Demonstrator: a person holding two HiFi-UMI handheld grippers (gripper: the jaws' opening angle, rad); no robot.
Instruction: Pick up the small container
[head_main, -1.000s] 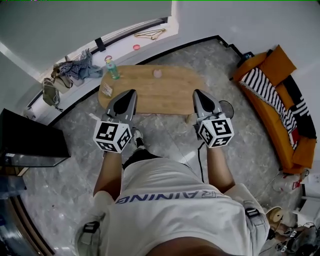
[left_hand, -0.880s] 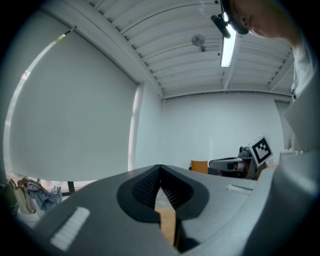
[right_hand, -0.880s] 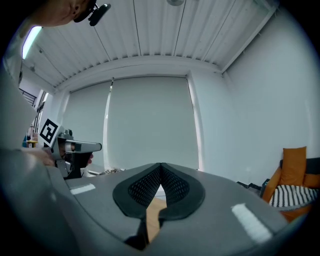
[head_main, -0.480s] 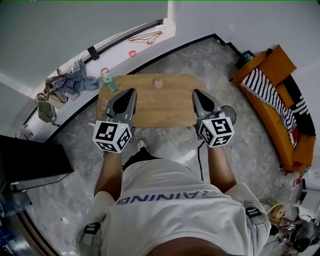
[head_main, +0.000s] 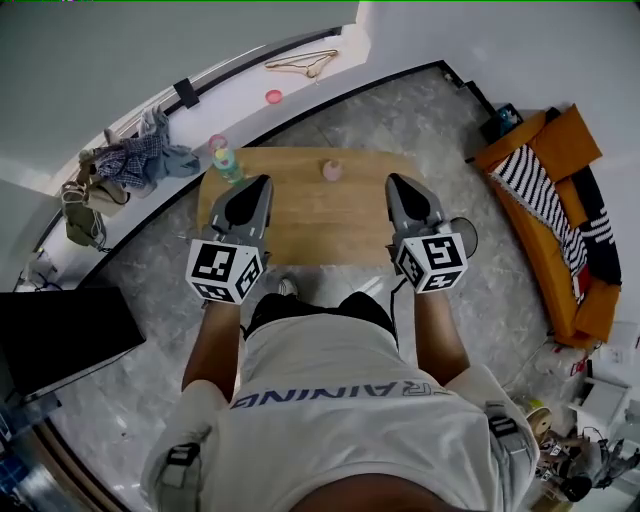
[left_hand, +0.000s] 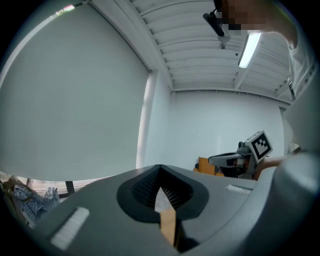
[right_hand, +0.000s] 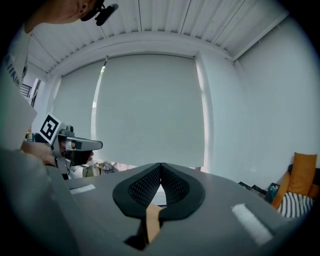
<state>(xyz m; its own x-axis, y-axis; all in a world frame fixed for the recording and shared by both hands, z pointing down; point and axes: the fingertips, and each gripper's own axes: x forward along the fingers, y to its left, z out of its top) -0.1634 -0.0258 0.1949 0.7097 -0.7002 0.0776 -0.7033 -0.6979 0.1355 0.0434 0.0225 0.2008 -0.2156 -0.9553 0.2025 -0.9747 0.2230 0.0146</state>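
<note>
The small pink container (head_main: 332, 170) stands near the far edge of the low wooden table (head_main: 320, 225), about midway along it. Both grippers are held up over the table's near half, pointing forward at wall height. My left gripper (head_main: 262, 185) is shut with nothing in it, left of and nearer than the container. My right gripper (head_main: 395, 183) is shut and empty too, to the container's right. In the left gripper view the jaws (left_hand: 160, 167) meet at the tips; in the right gripper view the jaws (right_hand: 161, 165) do the same. Neither gripper view shows the container.
A green bottle with a pink cap (head_main: 225, 160) stands at the table's far left corner. An orange sofa (head_main: 560, 200) lines the right wall. A black box (head_main: 60, 335) sits at the left. Clothes (head_main: 130, 160) and a hanger (head_main: 300, 65) lie on the window ledge.
The person has stepped closer to the table, which now lies squarer and nearer below the grippers. Both grippers keep the same raised pose and stay shut.
</note>
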